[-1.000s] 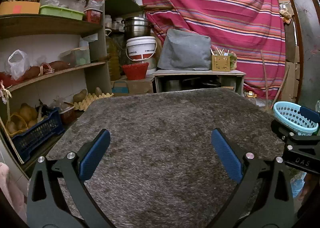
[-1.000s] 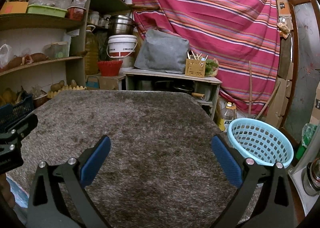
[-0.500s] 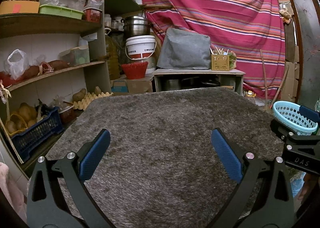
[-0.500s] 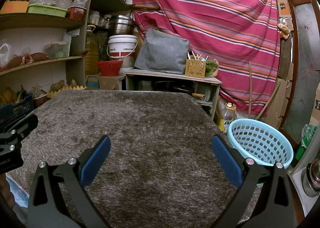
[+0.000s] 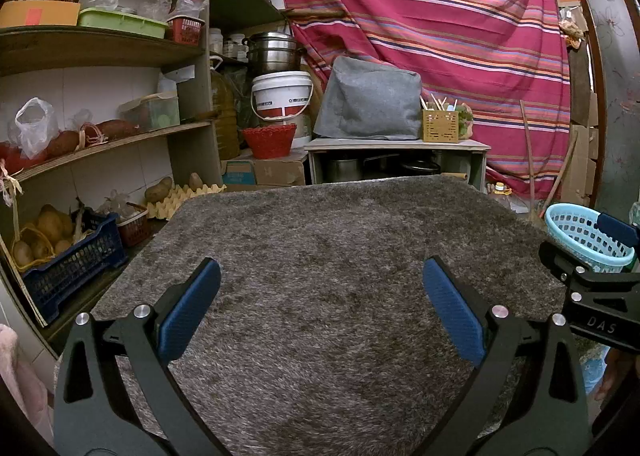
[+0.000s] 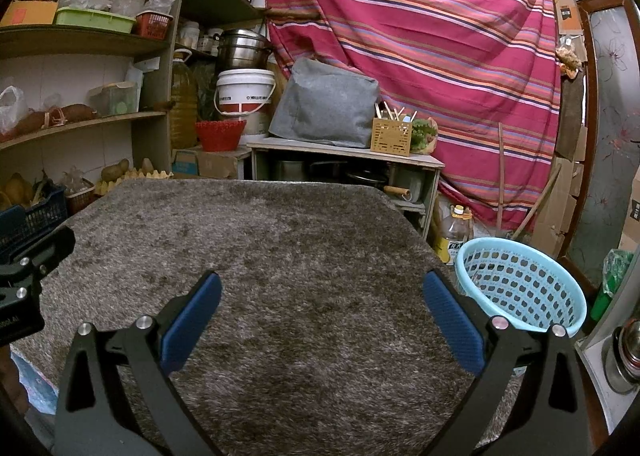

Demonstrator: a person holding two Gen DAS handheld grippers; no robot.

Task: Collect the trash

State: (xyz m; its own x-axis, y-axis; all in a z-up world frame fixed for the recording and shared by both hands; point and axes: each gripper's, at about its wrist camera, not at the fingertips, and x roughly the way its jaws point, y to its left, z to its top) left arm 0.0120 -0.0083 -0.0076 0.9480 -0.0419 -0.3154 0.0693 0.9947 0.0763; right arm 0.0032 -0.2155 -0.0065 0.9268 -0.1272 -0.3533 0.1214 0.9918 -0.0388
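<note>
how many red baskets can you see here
2: a small red basket on the upper shelf beside the green tray, and a larger red basket below the white bucket. Others may be hidden.

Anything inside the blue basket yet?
The blue basket beside the rug looks empty: only its perforated inner wall shows. Its near rim and the right gripper hide the bottom.

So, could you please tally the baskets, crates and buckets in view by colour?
Light blue: 1, the basket beside the rug.
Red: 2, the bowl basket and the shelf basket.
Dark blue: 1, the crate.
White: 1, the bucket.
Total: 5.
</note>
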